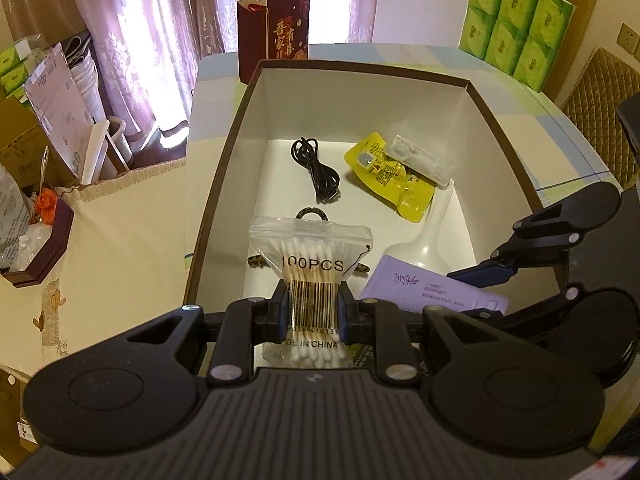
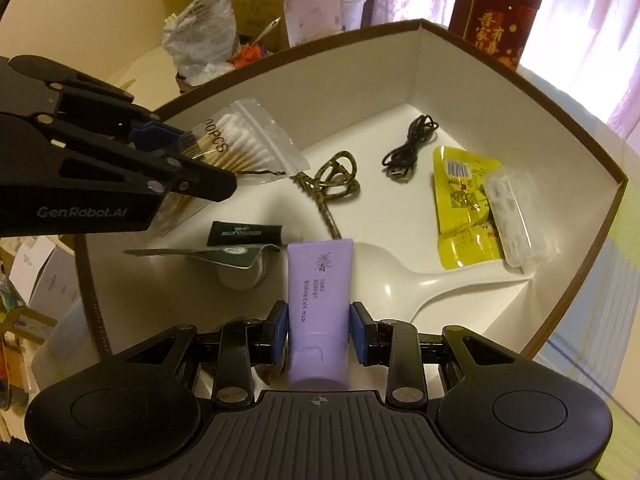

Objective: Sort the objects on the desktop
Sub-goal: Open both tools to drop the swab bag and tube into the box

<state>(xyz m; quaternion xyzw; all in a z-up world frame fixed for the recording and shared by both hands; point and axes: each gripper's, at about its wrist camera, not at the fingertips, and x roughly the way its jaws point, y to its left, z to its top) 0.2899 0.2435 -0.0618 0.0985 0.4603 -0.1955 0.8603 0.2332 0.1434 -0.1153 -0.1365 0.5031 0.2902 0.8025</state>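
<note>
My left gripper (image 1: 313, 312) is shut on a clear zip bag of cotton swabs (image 1: 310, 256), held over the near end of the open white-lined box (image 1: 360, 68). From the right wrist view the left gripper (image 2: 188, 156) holds the swab bag (image 2: 248, 140) tilted above the box's left side. My right gripper (image 2: 319, 330) is shut on a purple tube (image 2: 320, 288) above the box floor. Inside lie a black cable (image 2: 408, 148), a yellow packet (image 2: 464, 200), a clear plastic case (image 2: 516, 216), a white spoon (image 2: 400, 280), a camouflage lanyard (image 2: 332, 184) and a small black tube (image 2: 244, 233).
A red paper bag (image 1: 276, 24) stands behind the box. Green tissue packs (image 1: 516, 28) are stacked at the table's far right, beside a quilted chair back (image 1: 600, 96). A dark tray of clutter (image 1: 40, 248) sits on the left. A dark green sachet (image 2: 224, 254) lies near the box's front wall.
</note>
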